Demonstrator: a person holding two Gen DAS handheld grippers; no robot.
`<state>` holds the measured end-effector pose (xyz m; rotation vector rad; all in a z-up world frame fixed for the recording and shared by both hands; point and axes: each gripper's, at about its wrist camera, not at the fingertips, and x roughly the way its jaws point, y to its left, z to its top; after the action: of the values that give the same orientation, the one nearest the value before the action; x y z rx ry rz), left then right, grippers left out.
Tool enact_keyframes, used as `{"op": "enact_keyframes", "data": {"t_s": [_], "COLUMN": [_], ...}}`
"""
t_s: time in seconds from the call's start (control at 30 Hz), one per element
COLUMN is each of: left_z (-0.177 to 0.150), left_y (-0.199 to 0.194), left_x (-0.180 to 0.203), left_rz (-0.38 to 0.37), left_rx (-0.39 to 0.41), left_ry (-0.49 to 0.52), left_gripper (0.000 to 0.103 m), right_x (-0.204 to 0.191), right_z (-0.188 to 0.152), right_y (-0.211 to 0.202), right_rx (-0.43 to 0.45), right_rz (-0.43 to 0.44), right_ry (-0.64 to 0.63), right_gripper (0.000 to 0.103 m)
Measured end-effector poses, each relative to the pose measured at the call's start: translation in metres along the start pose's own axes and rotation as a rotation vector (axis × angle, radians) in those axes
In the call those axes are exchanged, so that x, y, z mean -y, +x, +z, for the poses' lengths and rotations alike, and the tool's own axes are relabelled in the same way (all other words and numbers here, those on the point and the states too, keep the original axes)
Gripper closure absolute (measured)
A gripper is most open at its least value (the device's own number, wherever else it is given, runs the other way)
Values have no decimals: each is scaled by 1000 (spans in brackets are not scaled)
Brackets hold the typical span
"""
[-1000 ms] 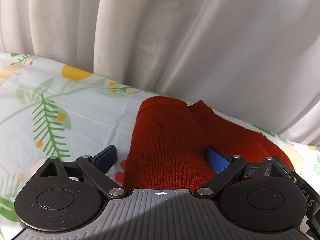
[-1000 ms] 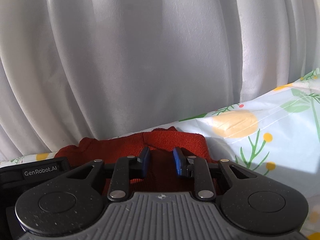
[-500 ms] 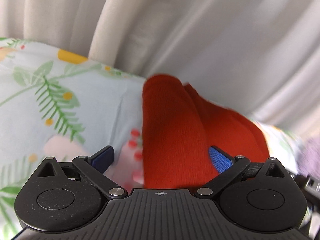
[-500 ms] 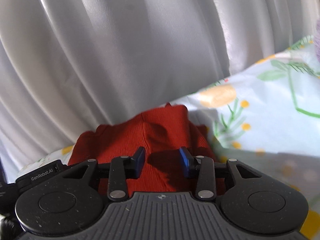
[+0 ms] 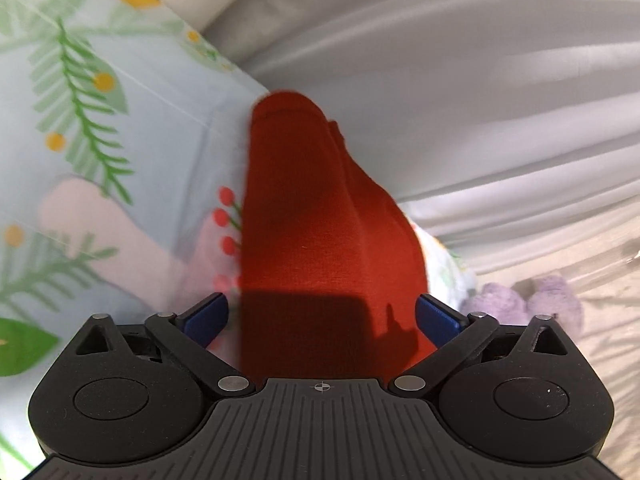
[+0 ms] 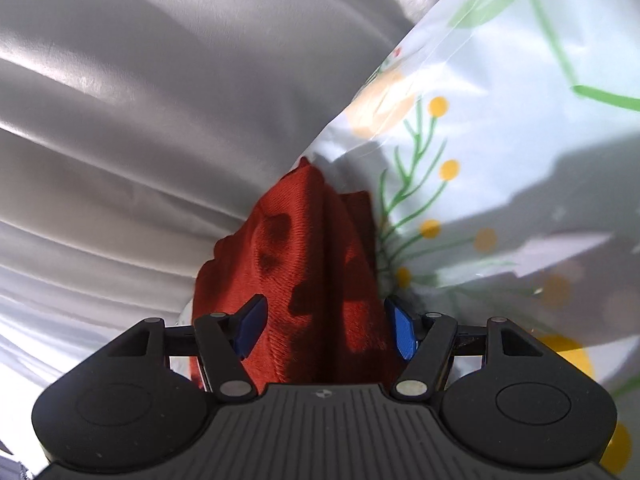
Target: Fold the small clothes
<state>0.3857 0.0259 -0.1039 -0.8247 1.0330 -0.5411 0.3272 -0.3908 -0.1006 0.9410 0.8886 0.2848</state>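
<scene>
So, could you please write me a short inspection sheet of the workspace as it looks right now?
Surface: floral tablecloth, pale blue with green fronds and yellow dots.
Job's things: red knit garment, folded into a narrow bundle on the cloth.
Clutter: lilac plush item at the right edge, blurred.
Grippers: left claw open, pads either side of the garment; right claw open, likewise straddling the garment.
Cables: nothing seen.
Surroundings: white pleated curtain behind the table.
</scene>
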Motion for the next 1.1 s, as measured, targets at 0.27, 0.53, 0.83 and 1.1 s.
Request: {"op": "enact_keyframes", "data": {"t_s": [0.27,0.53,0.83,1.1], "left_z": [5,4,-4,-29], "left_y": [7,-7,-70,-122], "left_x": [5,6,29,13], "left_rz": [21,40,75,238], "left_rx": [-6,13,56,71], "left_ry": [20,16,92,111], "left_gripper": [25,54,55,51], "right_x": [-6,-37,-91,-108], "right_z": [10,-4,-42,-91], "right_y": [27,27,23,42], "right_rx": [-58,4,-9,-132], "right_rz": [30,33,90,123], "right_ry": [-4,-88,-158,-158], "right_gripper": [62,76,77,77]}}
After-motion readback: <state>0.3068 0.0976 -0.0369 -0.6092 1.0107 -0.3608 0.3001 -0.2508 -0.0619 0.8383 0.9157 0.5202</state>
